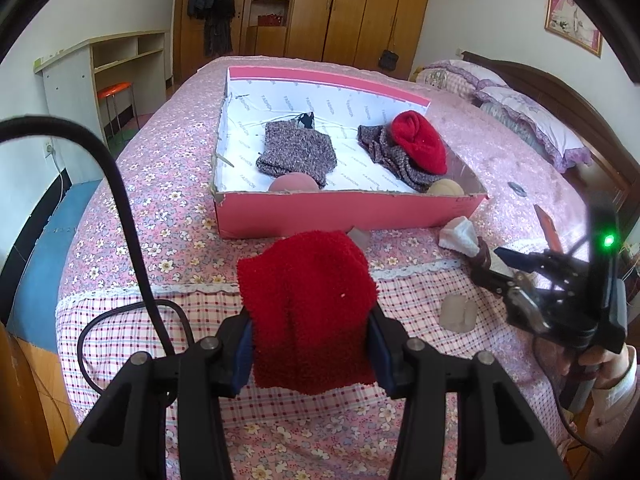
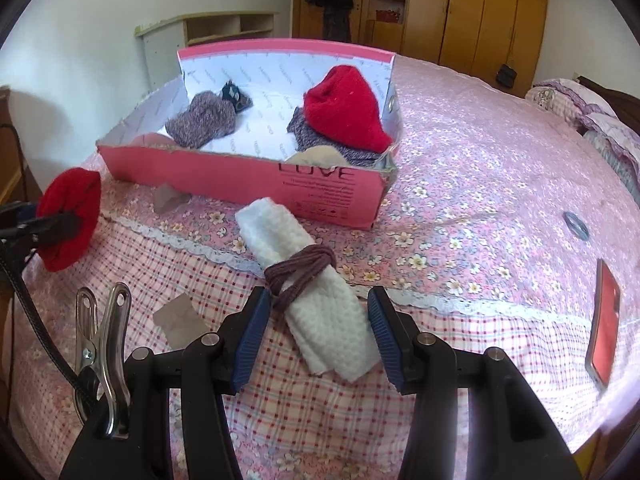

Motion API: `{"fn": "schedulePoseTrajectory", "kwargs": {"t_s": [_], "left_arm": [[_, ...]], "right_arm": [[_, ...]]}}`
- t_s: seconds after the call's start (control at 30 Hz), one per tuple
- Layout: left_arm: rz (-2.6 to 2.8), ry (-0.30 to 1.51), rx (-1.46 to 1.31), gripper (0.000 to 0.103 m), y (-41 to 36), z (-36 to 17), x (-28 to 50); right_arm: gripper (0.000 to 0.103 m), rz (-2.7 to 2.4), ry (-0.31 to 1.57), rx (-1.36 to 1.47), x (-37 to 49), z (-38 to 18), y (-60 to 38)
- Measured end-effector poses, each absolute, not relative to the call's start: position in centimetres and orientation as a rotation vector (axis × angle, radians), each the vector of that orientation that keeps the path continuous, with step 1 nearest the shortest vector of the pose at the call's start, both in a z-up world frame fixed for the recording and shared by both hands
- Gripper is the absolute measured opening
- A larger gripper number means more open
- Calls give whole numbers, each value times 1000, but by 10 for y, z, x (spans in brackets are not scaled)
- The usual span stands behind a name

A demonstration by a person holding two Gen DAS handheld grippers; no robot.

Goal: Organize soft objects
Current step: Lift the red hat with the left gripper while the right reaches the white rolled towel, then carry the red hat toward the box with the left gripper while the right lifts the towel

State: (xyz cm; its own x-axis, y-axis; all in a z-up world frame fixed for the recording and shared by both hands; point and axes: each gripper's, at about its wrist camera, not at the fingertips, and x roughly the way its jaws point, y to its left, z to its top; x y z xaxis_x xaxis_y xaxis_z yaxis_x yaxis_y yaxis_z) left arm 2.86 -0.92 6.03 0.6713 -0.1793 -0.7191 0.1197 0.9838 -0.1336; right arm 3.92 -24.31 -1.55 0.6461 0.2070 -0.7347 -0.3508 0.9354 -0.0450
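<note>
My left gripper [image 1: 310, 344] is shut on a folded red fluffy cloth [image 1: 308, 304] and holds it above the bed, in front of the pink box [image 1: 344, 210]. The same red cloth [image 2: 70, 224] shows at the far left of the right wrist view. My right gripper [image 2: 316, 320] is open around a white rolled cloth [image 2: 316, 300] tied with a brown band [image 2: 300, 272], which lies on the bed; the pads do not touch it. The box [image 2: 248, 178] holds grey knitted pieces [image 1: 296, 152], another red cloth [image 1: 420, 140] and beige items.
The bed has a pink floral and checked cover [image 2: 460, 184]. A red phone [image 2: 604, 320] and a dark ring [image 2: 576, 226] lie at the right. A metal clip [image 2: 104, 356] hangs by my right gripper. Small translucent pieces [image 1: 460, 312] lie on the cover.
</note>
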Motion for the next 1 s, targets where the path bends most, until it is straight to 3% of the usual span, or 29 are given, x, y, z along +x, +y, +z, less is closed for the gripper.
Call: {"fn": "schedulePoseTrajectory", "kwargs": {"t_s": [0.2,0.37,0.57,1.0], "left_arm": [[-171,815,-78,50,-9,61,27],[-178,806,-84,50,-9,65,26],[-180,790,-91,50,-9,73,25],[-178,734,-88,50,-8,97,36]], "right_arm": [[52,311,830,-152,45,-27,-246],[33,304,809,-72,42,-23,-259],[25,307,769,-11,32,-14,-267],[24,321,707,52,5,3,-272]]}}
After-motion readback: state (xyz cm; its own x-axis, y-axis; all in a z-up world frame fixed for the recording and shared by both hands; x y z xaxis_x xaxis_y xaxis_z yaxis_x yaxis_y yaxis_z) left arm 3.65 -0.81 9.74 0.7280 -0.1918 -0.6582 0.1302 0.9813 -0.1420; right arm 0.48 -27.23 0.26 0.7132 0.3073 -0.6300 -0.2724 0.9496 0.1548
